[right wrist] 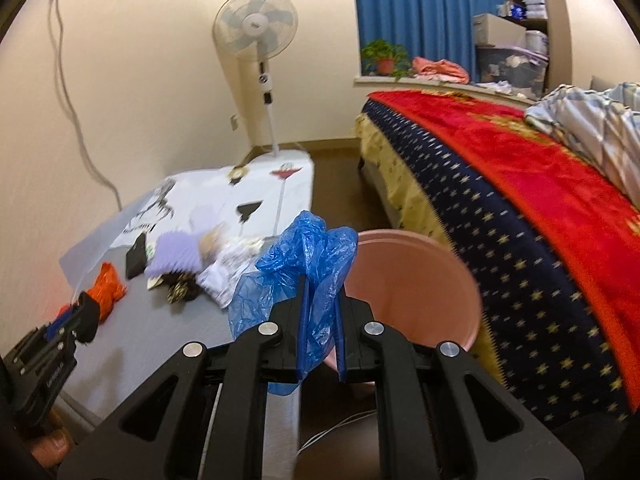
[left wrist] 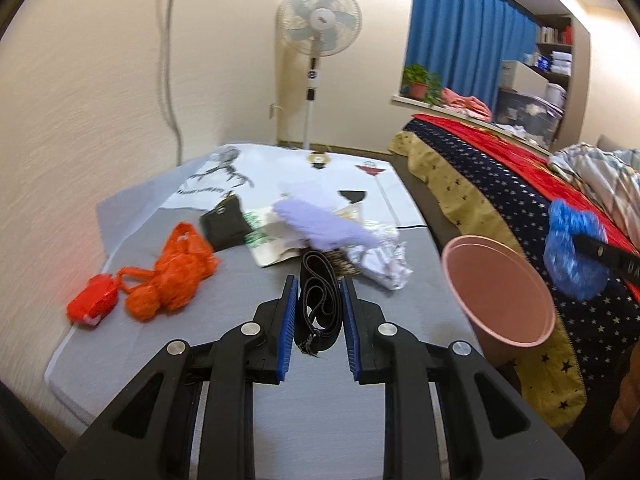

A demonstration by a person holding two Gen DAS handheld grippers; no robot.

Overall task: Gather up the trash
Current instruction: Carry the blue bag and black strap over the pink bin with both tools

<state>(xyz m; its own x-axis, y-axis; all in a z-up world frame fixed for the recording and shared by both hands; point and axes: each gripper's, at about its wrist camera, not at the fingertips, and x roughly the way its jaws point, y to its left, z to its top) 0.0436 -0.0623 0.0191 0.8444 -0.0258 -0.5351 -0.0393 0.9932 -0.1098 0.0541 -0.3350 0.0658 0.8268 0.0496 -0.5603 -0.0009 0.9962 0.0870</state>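
Note:
In the left wrist view my left gripper point(left wrist: 318, 284) is shut on a looped black strap point(left wrist: 320, 308), held above a grey mat point(left wrist: 240, 380). Trash lies on the mat: an orange plastic bag point(left wrist: 176, 272), a red packet point(left wrist: 90, 304), a purple foam piece point(left wrist: 320, 224) and crumpled white paper point(left wrist: 380, 260). To the right stands a pink bin point(left wrist: 500, 292), with nothing visible inside. My right gripper point(right wrist: 321, 286) is shut on a crumpled blue plastic bag point(right wrist: 304, 248), just left of the bin's point(right wrist: 412, 280) rim. The left gripper point(right wrist: 60, 332) shows at the lower left of the right wrist view.
A bed with a starred blue and red cover point(right wrist: 540, 208) runs along the right, close behind the bin. A standing fan point(left wrist: 318, 24) is at the far wall. A black pouch point(left wrist: 224, 224) and a printed white sheet point(left wrist: 280, 176) lie on the mat. A cable point(right wrist: 72, 100) hangs down the left wall.

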